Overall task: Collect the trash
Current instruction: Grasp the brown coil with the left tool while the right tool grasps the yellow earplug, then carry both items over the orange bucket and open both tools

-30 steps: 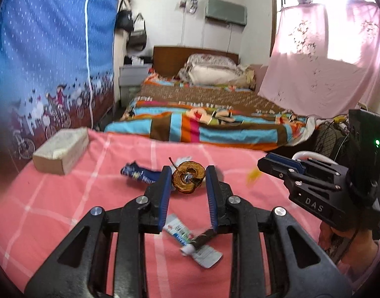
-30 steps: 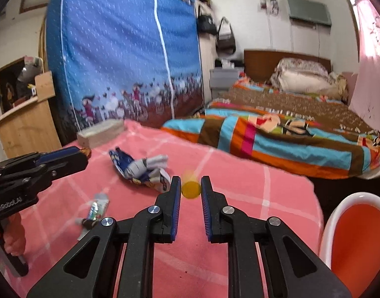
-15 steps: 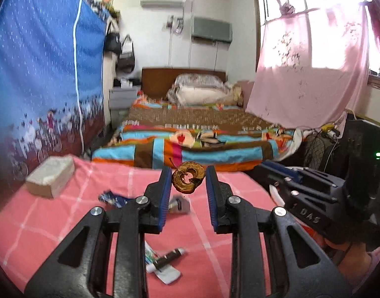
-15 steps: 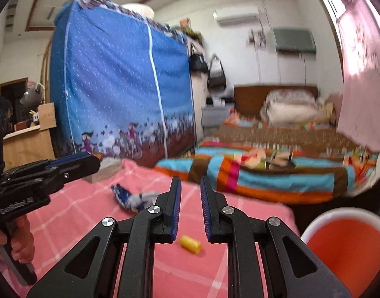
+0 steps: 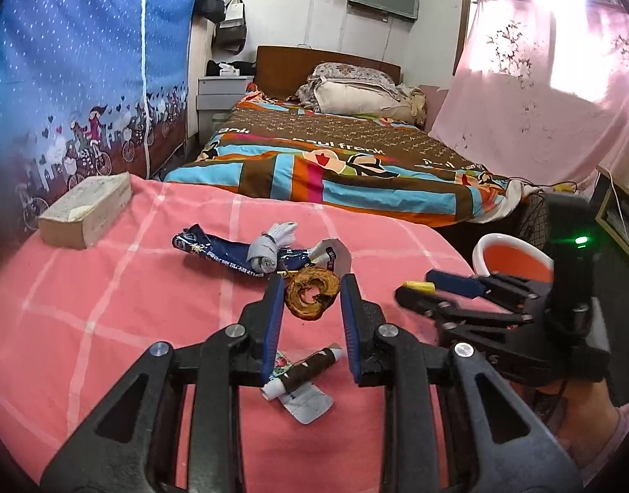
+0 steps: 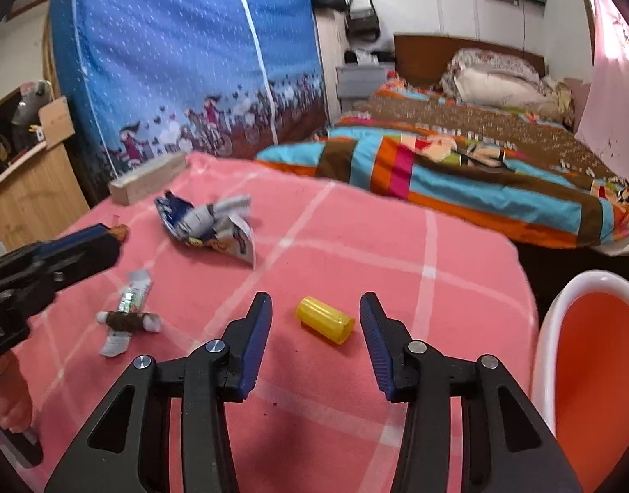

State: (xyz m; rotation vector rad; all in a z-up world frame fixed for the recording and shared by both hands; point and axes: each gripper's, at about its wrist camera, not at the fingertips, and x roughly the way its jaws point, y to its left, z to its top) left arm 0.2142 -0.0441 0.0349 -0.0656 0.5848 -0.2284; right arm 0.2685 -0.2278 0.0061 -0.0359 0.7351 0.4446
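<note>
A brown ring-shaped scrap [image 5: 312,298] hangs just above the pink checked tablecloth [image 5: 109,308], with my left gripper [image 5: 310,300] shut on it. In the right wrist view that gripper [image 6: 109,238] comes in from the left. A small yellow cylinder [image 6: 324,324] lies on the cloth between the fingers of my right gripper [image 6: 314,316], whose jaws are opening; the pads stand apart from it. The left wrist view shows the right gripper [image 5: 415,287] low at the table's right edge. A crumpled blue snack wrapper [image 6: 203,226] and a small tube wrapper [image 6: 127,316] lie further left.
An orange bin with a white rim [image 6: 561,300] stands off the table's right edge, also visible as the bin [image 5: 495,238] beyond the right gripper. A tan box [image 5: 86,209] sits at the table's far left corner. A bed and a blue fabric wardrobe stand behind.
The yellow cylinder, between the right fingertips a second ago, now lies on the cloth. The right jaws have spread wide and dropped around it. The left gripper keeps the brown ring.
</note>
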